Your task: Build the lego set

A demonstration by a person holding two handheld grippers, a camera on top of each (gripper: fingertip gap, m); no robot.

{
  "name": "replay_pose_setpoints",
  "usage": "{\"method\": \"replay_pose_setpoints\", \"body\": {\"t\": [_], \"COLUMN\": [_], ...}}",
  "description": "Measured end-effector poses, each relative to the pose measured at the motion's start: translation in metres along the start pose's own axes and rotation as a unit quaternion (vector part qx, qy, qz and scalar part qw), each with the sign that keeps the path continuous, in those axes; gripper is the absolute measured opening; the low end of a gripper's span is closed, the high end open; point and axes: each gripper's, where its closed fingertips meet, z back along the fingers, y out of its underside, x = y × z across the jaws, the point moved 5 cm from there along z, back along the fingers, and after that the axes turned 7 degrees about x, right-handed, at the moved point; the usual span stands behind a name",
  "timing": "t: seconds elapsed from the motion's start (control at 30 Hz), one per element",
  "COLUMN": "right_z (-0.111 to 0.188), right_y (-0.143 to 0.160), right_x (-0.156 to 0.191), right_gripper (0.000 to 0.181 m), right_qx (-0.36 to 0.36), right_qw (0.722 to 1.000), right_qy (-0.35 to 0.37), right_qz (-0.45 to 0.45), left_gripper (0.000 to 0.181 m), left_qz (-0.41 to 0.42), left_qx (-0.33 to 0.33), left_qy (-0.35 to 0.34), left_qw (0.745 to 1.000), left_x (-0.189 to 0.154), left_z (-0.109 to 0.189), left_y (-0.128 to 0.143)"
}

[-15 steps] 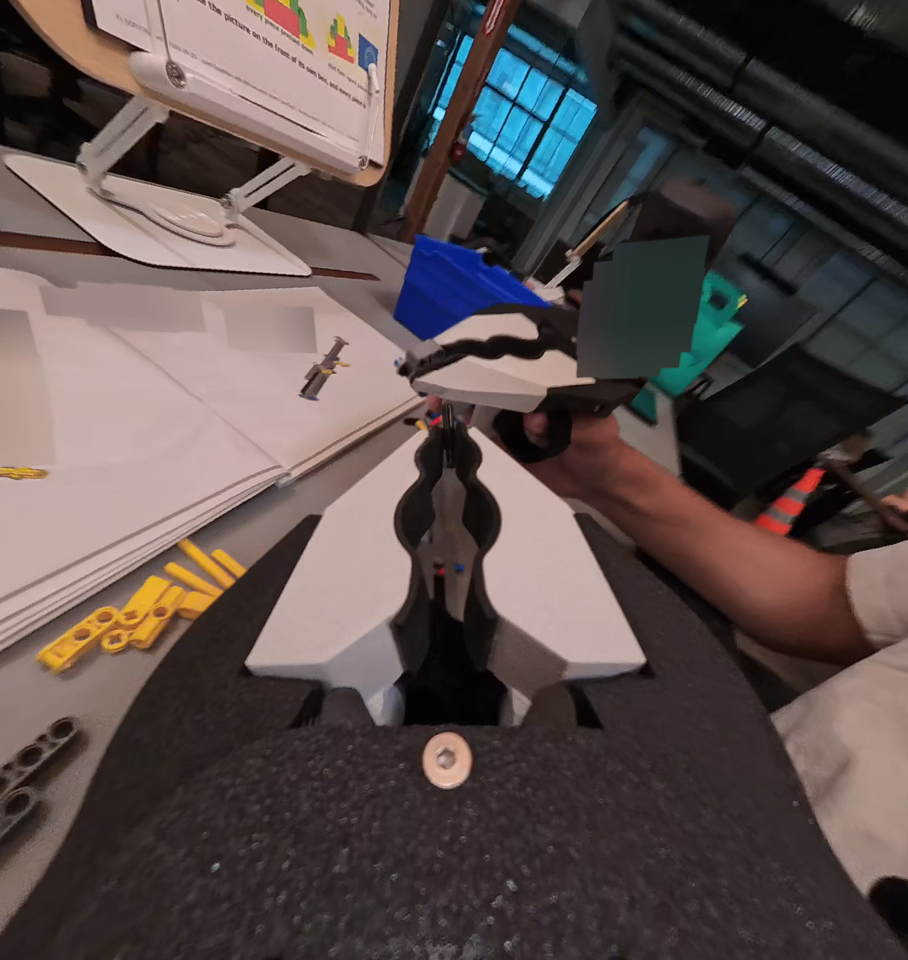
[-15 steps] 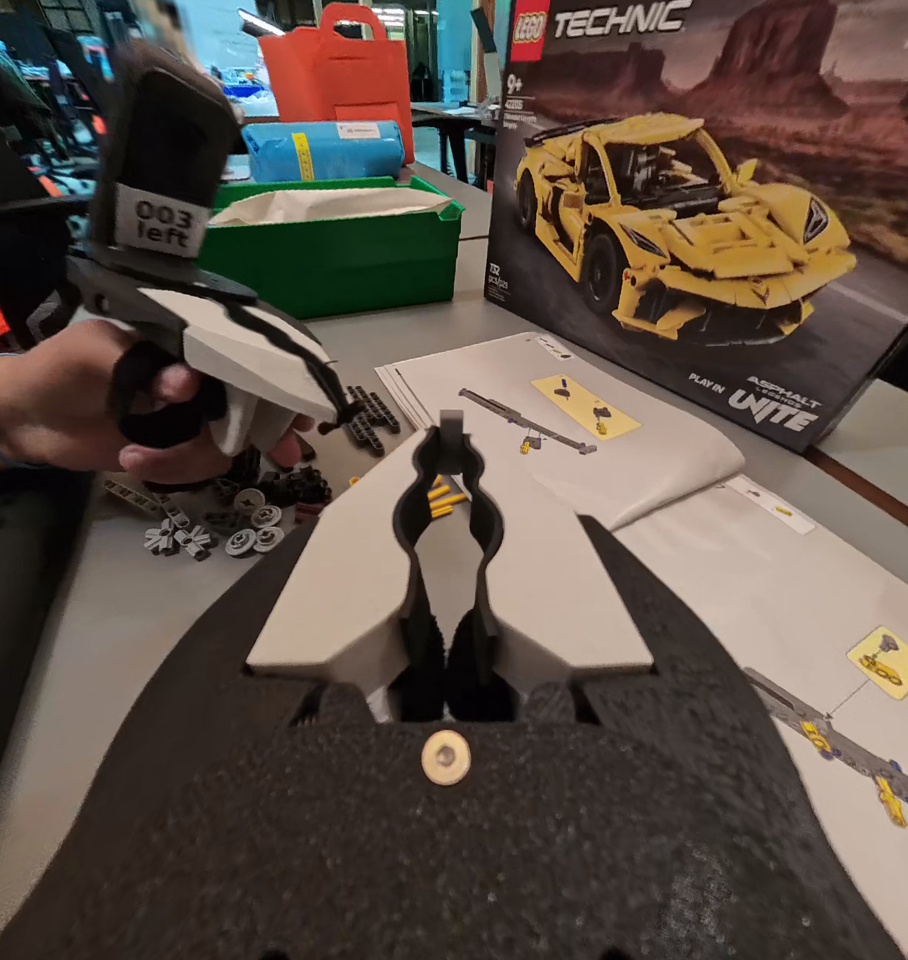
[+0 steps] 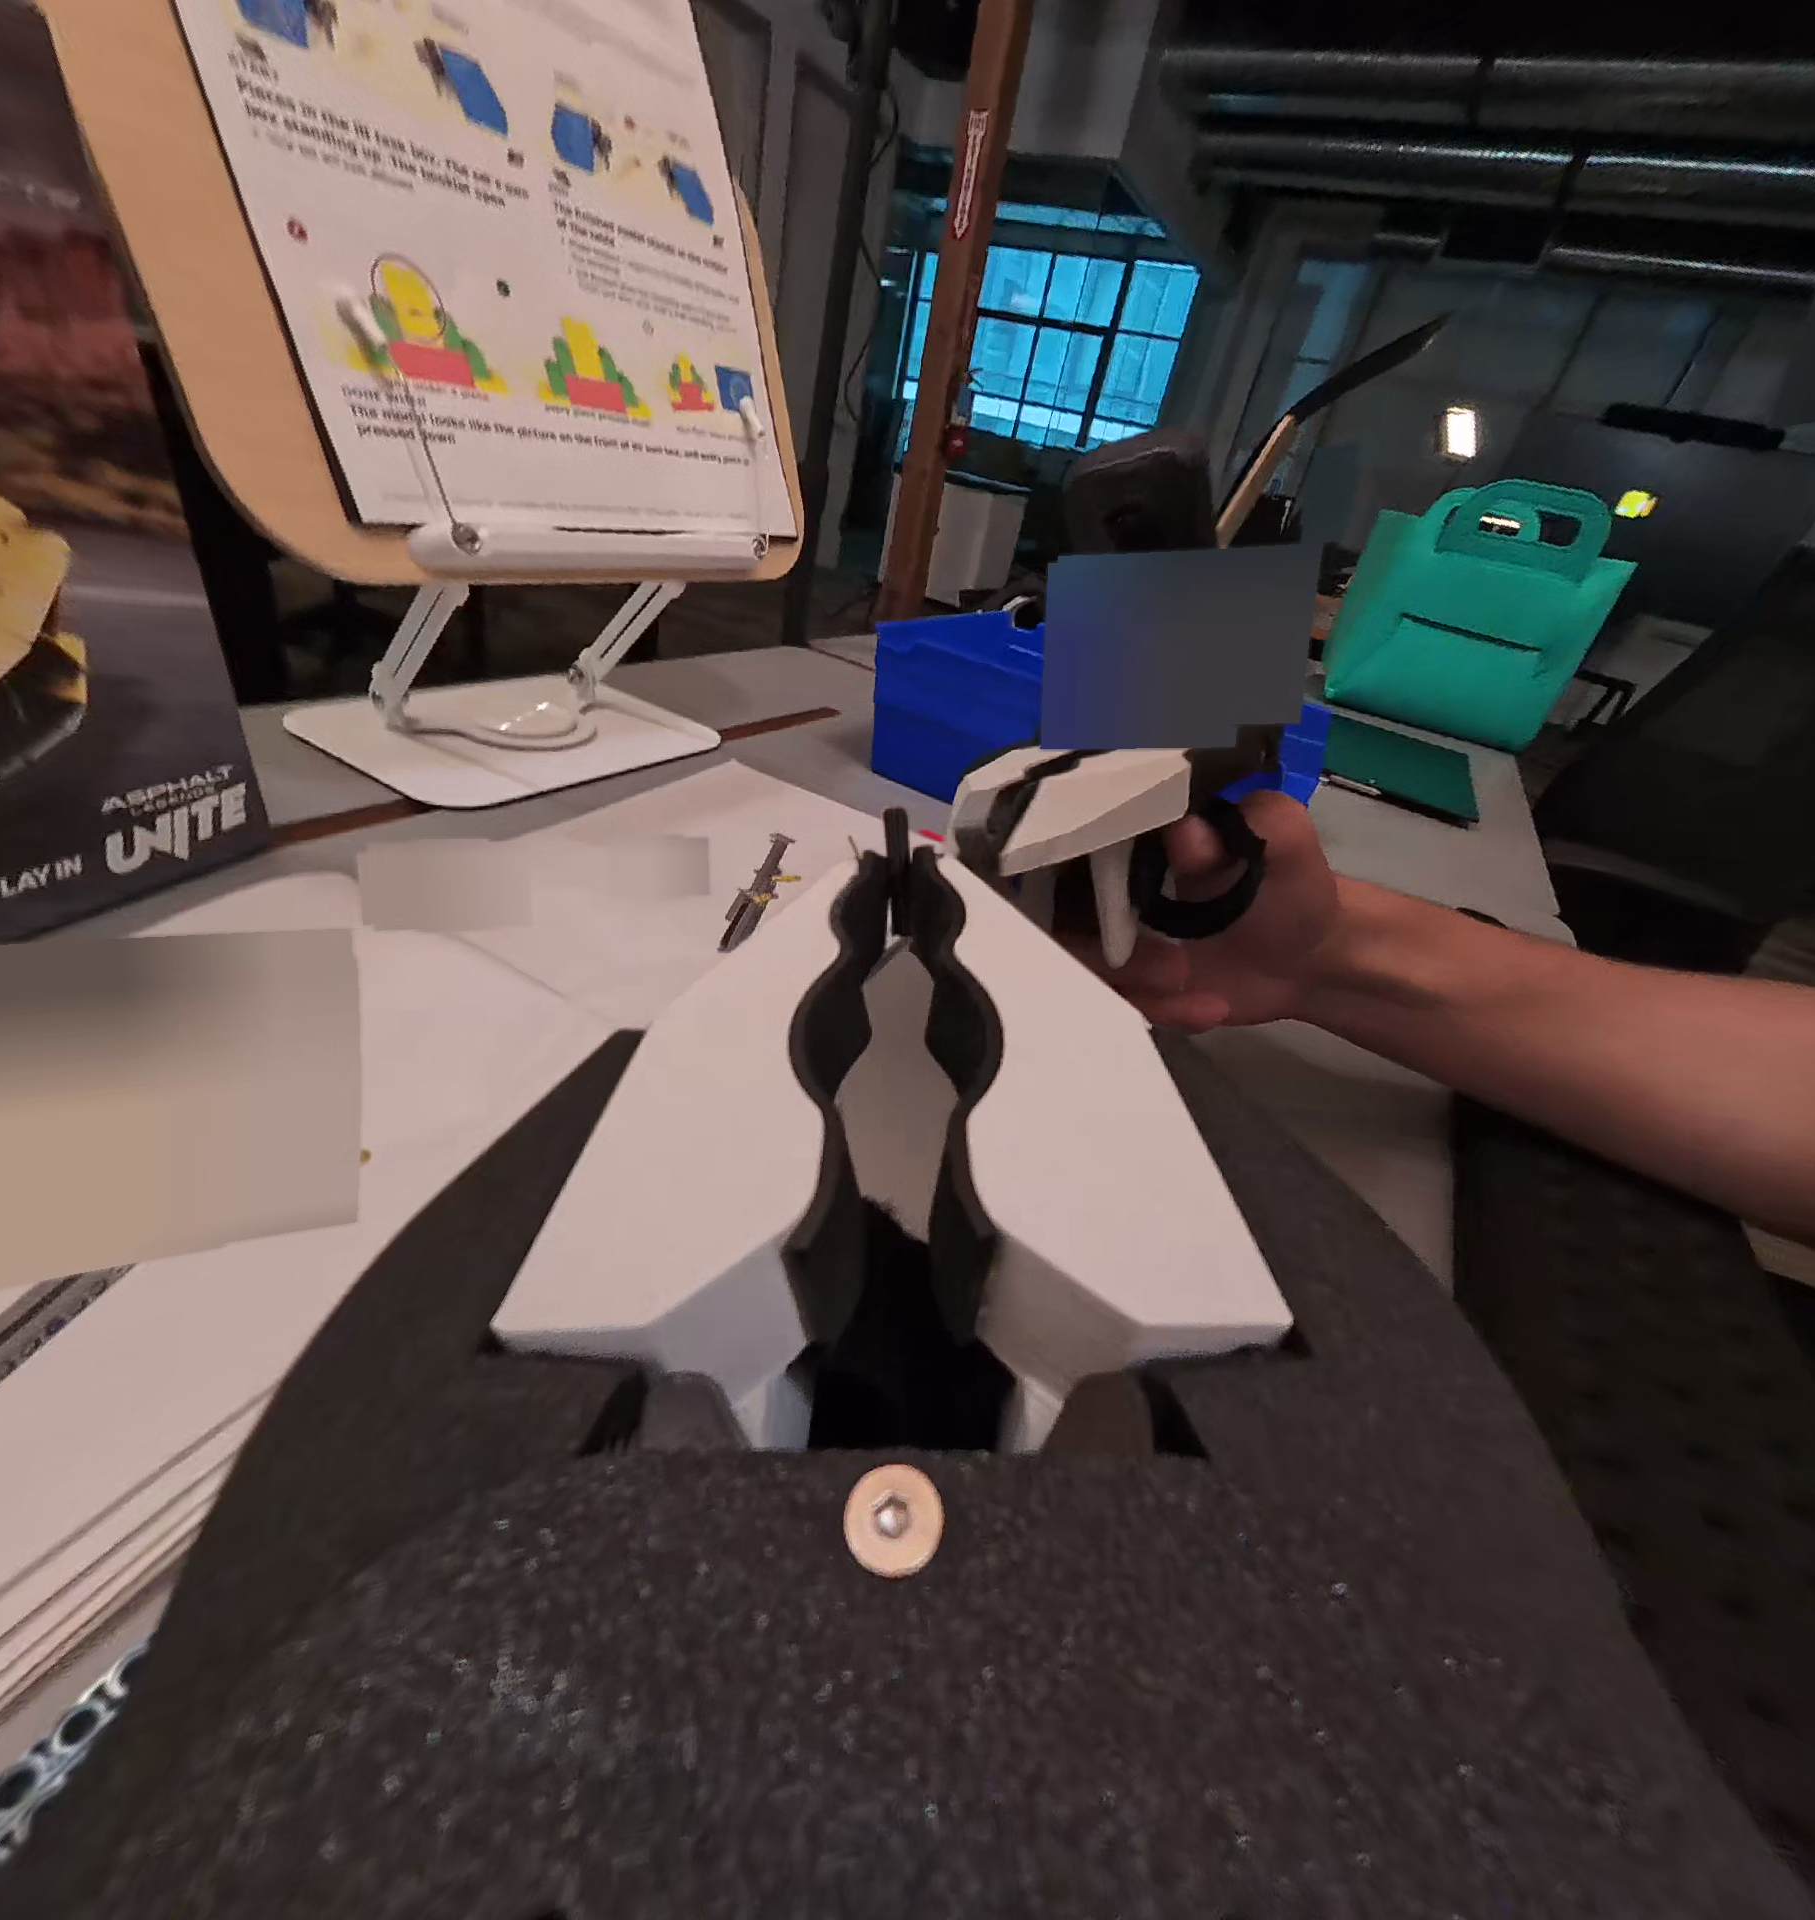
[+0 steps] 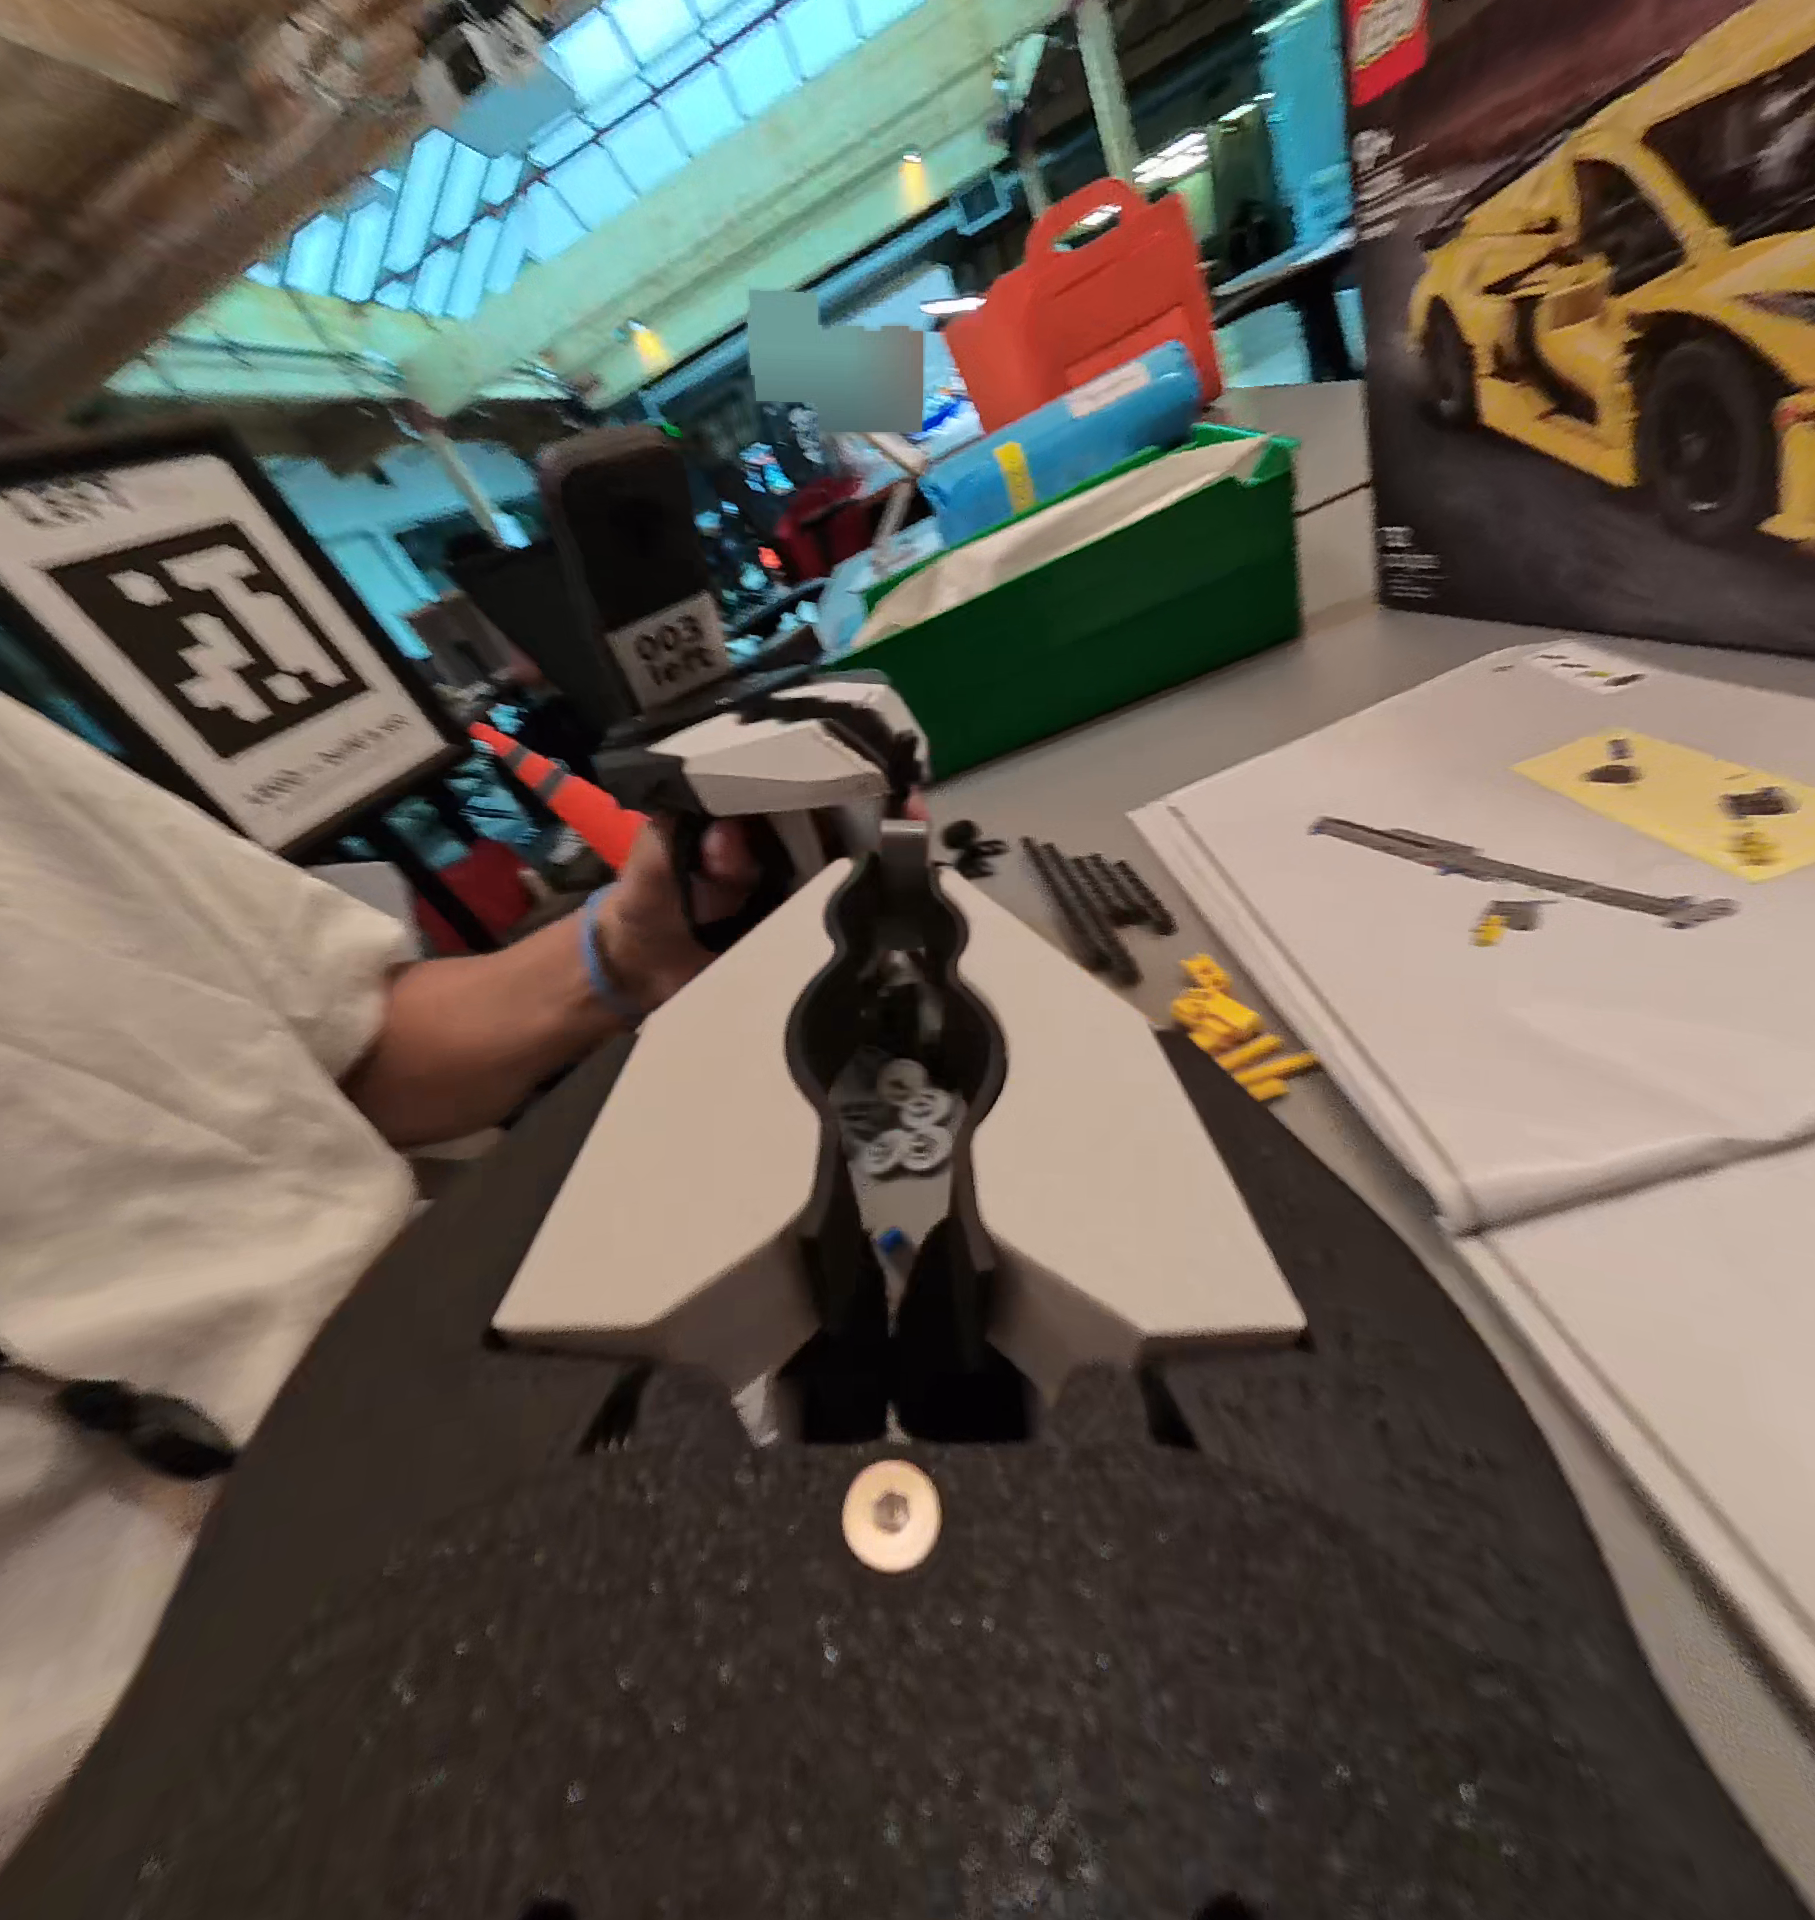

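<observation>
- Your left gripper (image 3: 898,871): raised above the table; its fingertips pinch a small black Lego piece (image 3: 896,868) that stands upright between them, with a narrow gap farther back along the black pads (image 3: 830,1023).
- Your right gripper (image 4: 901,854): also lifted; its fingertips are closed on a grey Lego piece (image 4: 902,847) that juts past them. The wavy pads behind the tips stay apart.
- The two tools: in the left wrist view your right gripper (image 3: 976,831) sits just beside the left tips, held by your right hand (image 3: 1209,935). In the right wrist view your left gripper (image 4: 908,758) is just above and behind the right tips, held by your left hand (image 4: 674,914). Whether the two pieces touch, you cannot tell.
- Loose parts on the grey table (image 4: 1038,821): black beams (image 4: 1095,904) and yellow pieces (image 4: 1235,1029) beside the booklet; grey round parts (image 4: 898,1127) seen between the right pads.
- Instruction booklet (image 4: 1568,935): open and flat on the table to your right of the parts.
- Lego box (image 4: 1630,312): upright at the far edge, showing a yellow car.
- Green bin (image 4: 1111,613): beyond the booklet, with an orange bag (image 4: 1090,281) behind it.
- Document stand (image 3: 487,416): holds a printed sheet; a blue bin (image 3: 955,686) and a teal bag (image 3: 1474,623) lie farther off.
</observation>
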Motion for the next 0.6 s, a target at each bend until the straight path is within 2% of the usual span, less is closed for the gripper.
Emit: {"method": "replay_pose_setpoints", "body": {"t": [0.17,0.3,0.43,0.57,0.6], "right_z": [0.007,0.013,0.011,0.008,0.006], "right_y": [-0.01,-0.012,-0.01,-0.007,-0.006], "right_x": [0.025,0.037,0.035,0.035,0.033], "right_gripper": [0.007,0.007,0.007,0.007,0.007], "right_qx": [-0.039,-0.055,-0.066,-0.051,-0.05], "right_qw": [0.984,0.945,0.913,0.885,0.886], "right_qy": [-0.163,-0.293,-0.357,-0.397,-0.394], "right_qz": [-0.067,-0.136,-0.188,-0.237,-0.24], "left_gripper": [0.002,0.003,0.003,0.003,0.003], "left_qz": [-0.072,-0.172,-0.294,-0.318,-0.319], "left_qx": [-0.022,-0.03,-0.008,-0.008,-0.009], "left_qy": [0.011,0.01,-0.006,-0.009,-0.012], "left_qw": [0.997,0.985,0.956,0.948,0.948], "left_x": [-0.012,-0.029,-0.046,-0.051,-0.051], "left_z": [0.001,0.002,0.0,-0.003,-0.003], "left_y": [-0.004,-0.009,-0.01,-0.011,-0.011]}}
